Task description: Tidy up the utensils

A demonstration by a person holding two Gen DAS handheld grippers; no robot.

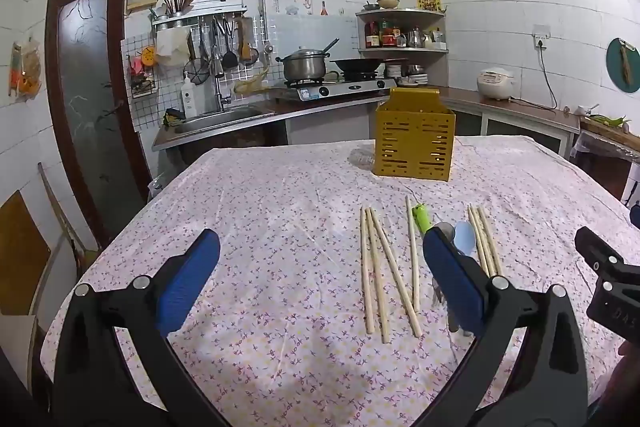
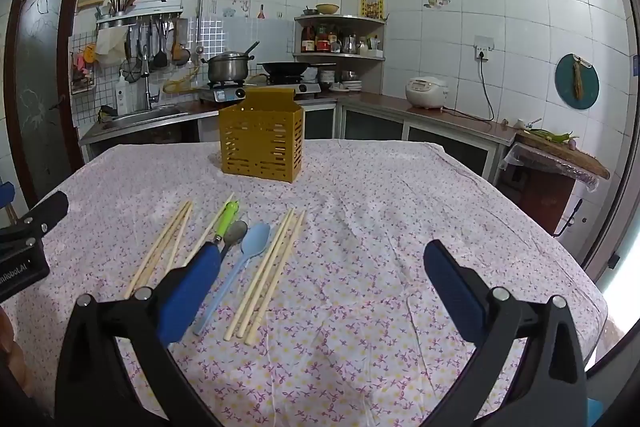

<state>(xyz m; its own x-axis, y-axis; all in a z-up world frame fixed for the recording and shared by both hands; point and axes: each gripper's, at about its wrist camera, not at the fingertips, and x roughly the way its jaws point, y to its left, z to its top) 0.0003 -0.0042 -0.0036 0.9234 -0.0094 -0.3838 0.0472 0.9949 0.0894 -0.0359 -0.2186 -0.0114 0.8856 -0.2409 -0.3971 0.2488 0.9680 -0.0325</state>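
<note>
A yellow slotted utensil holder point(image 1: 414, 139) point(image 2: 262, 143) stands upright at the far middle of the table. Wooden chopsticks lie flat in groups: one group point(image 1: 378, 267) point(image 2: 162, 247) to the left, another point(image 1: 486, 243) point(image 2: 268, 267) to the right. Between them lie a single chopstick point(image 1: 412, 251), a green-handled utensil point(image 1: 422, 217) point(image 2: 226, 217), a metal spoon point(image 2: 236, 233) and a light blue spoon point(image 1: 466, 237) point(image 2: 244, 259). My left gripper point(image 1: 320, 259) is open and empty above the cloth, left of the utensils. My right gripper point(image 2: 320, 267) is open and empty, right of them.
The table wears a pink floral cloth point(image 1: 280, 327) point(image 2: 380, 247). Behind it run a kitchen counter with a sink point(image 1: 224, 117), a stove with a pot point(image 1: 304, 67) and a rice cooker point(image 2: 426, 93). The right gripper's body shows at the left wrist view's right edge point(image 1: 608, 275).
</note>
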